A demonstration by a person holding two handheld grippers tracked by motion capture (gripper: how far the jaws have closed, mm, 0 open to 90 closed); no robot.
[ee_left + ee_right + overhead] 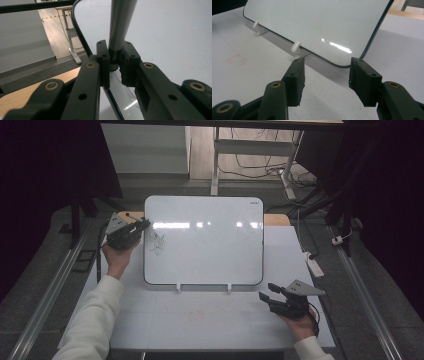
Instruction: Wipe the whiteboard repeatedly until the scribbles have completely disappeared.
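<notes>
A: What is the left claw (142,225) doing right now?

B: It is clamping a marker (120,27), jaws pressed together on the dark barrel, and the marker is reaching out over the whiteboard (210,260). In the high view the claw is sitting at about nine o'clock of the board, by its upper left edge, just beside some faint pen marks (156,242) already on the surface.

A: And the board itself?

B: It is leaning on two small white pegs (178,288) near the middle of the desk (200,320), tilted back away from the person. I cannot tell from here whether the tip is touching the surface.

A: The right claw (266,291)?

B: It is holding nothing, with its jaws standing apart, and it is hovering low over the desk at roughly five o'clock of the board, close to the lower right corner (342,65).

A: So how should the writing go?

B: I'd say lightly. The board is only propped, so a hard press could be pushing it back or sliding it on the pegs. Keeping the marker steady in the grip, with short, even strokes, is likely best. The free claw is well placed to be steadying the corner if the board starts shifting.
</notes>
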